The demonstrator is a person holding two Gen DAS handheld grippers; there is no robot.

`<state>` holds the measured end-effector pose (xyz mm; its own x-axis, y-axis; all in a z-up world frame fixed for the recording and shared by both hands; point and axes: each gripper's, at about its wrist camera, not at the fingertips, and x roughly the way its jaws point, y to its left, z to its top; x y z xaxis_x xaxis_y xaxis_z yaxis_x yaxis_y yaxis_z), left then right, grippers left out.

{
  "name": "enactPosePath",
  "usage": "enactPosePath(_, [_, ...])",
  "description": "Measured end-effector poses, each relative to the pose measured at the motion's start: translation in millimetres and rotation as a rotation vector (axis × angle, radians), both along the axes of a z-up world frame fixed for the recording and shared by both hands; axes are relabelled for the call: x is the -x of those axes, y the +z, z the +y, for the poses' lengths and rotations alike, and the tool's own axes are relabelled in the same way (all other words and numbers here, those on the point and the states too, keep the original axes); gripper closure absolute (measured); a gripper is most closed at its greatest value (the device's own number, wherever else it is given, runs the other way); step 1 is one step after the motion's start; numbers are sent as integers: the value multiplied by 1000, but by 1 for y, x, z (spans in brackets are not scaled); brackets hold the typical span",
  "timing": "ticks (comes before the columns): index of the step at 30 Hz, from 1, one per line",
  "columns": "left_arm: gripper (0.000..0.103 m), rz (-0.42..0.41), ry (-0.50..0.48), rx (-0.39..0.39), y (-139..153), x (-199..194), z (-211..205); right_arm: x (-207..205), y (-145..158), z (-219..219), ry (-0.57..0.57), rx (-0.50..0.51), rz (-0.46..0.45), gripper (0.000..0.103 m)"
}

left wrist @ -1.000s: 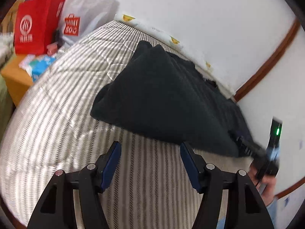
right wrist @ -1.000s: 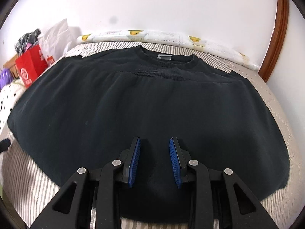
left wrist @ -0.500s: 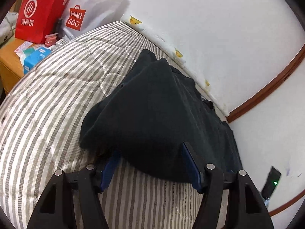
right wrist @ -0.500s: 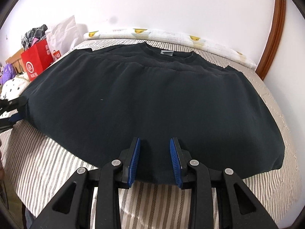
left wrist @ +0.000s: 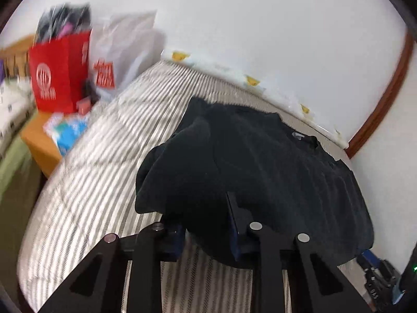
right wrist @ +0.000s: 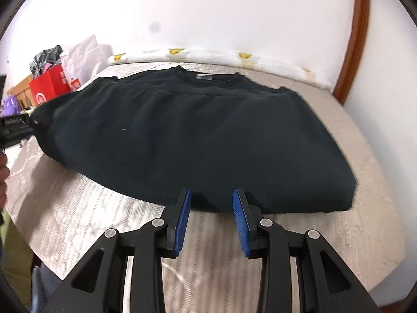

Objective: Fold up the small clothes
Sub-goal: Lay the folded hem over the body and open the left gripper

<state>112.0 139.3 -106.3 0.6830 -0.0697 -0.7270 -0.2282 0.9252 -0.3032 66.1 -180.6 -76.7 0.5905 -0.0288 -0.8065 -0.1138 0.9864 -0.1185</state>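
A black sweatshirt [right wrist: 198, 135] is seen spread across a striped bed cover [right wrist: 78, 208], folded over on itself, its neckband at the far side from the fingers; in the left wrist view a bunched corner of the sweatshirt [left wrist: 234, 172] is draped between the fingers of the left gripper [left wrist: 207, 224], whose jaws are closing, and the cloth is lifted off the cover there; whether the pads already press on it cannot be told. The right gripper [right wrist: 211, 217] is held with its blue pads [right wrist: 182, 221] apart and nothing between them; the sweatshirt's near folded edge lies just beyond the fingertips, with bare cover beneath them. Beyond and left of the left fingers a red paper bag [left wrist: 58, 78] and a white shopping bag [left wrist: 122, 52] are seen beside the bed; a patterned pillow [right wrist: 208, 54] lies along the wall beyond the neckband.
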Motion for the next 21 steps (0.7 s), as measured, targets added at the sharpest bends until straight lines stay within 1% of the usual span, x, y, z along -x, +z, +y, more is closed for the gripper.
enactPosePath(2, [80, -33, -23, -43, 16, -3, -12, 3, 3, -11, -21, 5, -10, 69])
enactPosePath(5, [82, -76, -64, -67, 37, -8, -27, 5, 6, -32, -69, 12, -7, 68])
enactPosePath(8, [83, -121, -143, -85, 59, -16, -53, 7, 10, -55, -108, 14, -15, 67])
enactPosePath(11, [83, -150, -232, -114, 72, -25, -88, 10, 16, -75, -151, 10, -31, 67])
enactPosePath(13, [84, -160, -290, -125, 74, -29, -110, 12, 19, -85, -170, -6, -38, 66])
enactPosePath(14, [84, -163, -334, -132, 74, -32, -126, 13, 19, -89, -177, -9, -39, 66])
enactPosePath(17, [84, -159, -428, -130, 65, -37, -158, 15, 19, -95, -181, 0, -40, 66])
enactPosePath(20, [84, -110, -517, -104, 46, -46, -189, 15, 15, -101, -194, 3, -33, 66])
enactPosePath(21, [84, -97, -532, -101, 40, -48, -195, 14, 14, -103, -201, -1, -27, 66])
